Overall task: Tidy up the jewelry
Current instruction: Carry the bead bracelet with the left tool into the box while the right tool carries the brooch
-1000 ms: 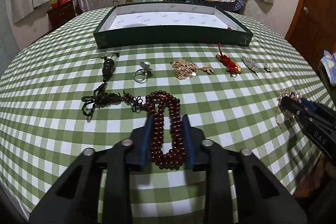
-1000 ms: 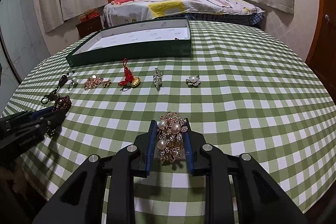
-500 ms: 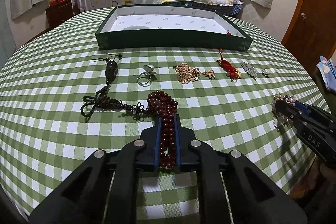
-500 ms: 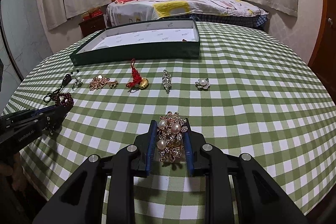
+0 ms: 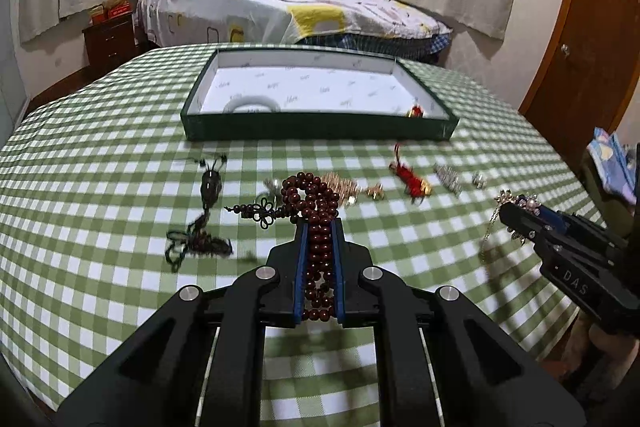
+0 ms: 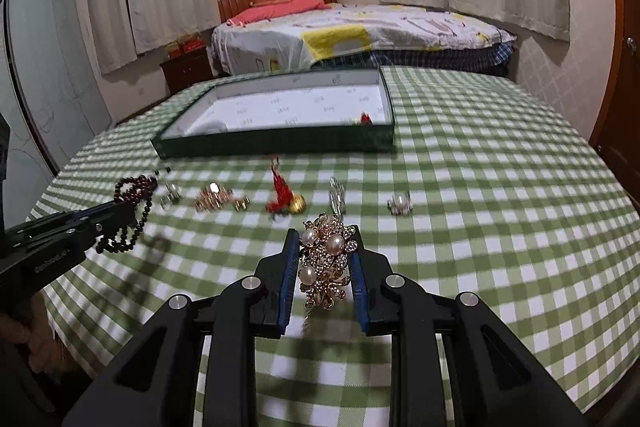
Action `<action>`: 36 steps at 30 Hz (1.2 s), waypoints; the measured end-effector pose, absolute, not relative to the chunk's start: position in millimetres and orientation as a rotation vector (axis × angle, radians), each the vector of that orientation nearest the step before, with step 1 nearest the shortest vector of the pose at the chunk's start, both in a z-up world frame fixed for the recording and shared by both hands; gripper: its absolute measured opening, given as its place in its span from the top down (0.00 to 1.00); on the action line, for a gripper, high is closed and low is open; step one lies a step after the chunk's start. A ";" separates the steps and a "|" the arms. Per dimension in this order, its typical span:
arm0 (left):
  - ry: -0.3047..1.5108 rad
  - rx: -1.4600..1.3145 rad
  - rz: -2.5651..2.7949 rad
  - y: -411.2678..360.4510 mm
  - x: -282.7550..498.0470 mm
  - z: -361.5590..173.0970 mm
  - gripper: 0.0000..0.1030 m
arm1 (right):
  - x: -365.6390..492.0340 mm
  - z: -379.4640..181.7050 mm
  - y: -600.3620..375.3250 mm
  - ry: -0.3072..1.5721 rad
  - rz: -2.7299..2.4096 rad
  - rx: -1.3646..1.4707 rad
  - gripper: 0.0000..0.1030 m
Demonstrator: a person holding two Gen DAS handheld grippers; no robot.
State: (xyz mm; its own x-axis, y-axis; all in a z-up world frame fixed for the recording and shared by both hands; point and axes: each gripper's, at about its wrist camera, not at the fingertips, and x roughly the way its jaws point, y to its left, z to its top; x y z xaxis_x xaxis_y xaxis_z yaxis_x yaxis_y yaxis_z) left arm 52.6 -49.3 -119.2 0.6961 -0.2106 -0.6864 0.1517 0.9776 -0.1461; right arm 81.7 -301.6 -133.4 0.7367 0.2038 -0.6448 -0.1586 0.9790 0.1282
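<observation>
My left gripper (image 5: 318, 223) is shut on a dark red bead bracelet (image 5: 310, 193). The bracelet hangs clear of the checked tablecloth, its black knotted tassel trailing left. My right gripper (image 6: 324, 233) is shut on a gold brooch with pearls (image 6: 325, 261), also raised off the cloth. Each gripper shows in the other's view: the right gripper (image 5: 516, 207) at the right edge, the left gripper (image 6: 132, 211) at the left edge. The green tray (image 5: 320, 127) stands beyond them with a white bangle (image 5: 250, 103) and a small red piece (image 5: 416, 111) inside.
On the cloth before the tray lie a dark pendant on a cord (image 5: 210, 187), a ring (image 5: 272, 187), a gold chain pile (image 5: 346, 186), a red knot charm (image 5: 412, 179), a silver brooch (image 5: 450, 177) and a small pearl piece (image 5: 478, 179). A bed stands behind the table.
The left jaws closed on the bead bracelet and lifted it off the cloth. The right gripper rose with the brooch. Both views now look higher over the table.
</observation>
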 end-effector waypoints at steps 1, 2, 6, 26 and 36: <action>0.767 -0.085 -0.203 -48.8 54.2 -115.2 0.89 | 83.1 -127.7 -300.9 0.703 0.204 0.069 0.76; 0.756 -0.087 -0.204 -48.4 56.3 -110.3 0.89 | 84.2 -123.2 -300.1 0.694 0.208 0.073 0.76; 0.717 -0.095 -0.206 -48.0 68.7 -93.9 0.89 | 92.9 -104.7 -296.1 0.650 0.225 0.074 0.76; 0.551 -0.129 -0.216 -61.5 199.9 -42.4 0.89 | 216.5 -42.0 -273.6 0.467 0.257 0.045 0.76; 0.732 -0.103 -0.207 -72.4 242.2 -119.7 0.89 | 253.8 -115.7 -265.0 0.653 0.265 0.056 0.76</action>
State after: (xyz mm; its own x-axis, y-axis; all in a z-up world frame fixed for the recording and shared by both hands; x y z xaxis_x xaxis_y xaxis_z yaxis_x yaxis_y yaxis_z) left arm 242.2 -72.4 -119.7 0.7247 -0.2232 -0.6520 0.1516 0.9746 -0.1651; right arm 253.8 -265.0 -115.7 0.7621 0.2608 -0.5926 -0.2255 0.9649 0.1346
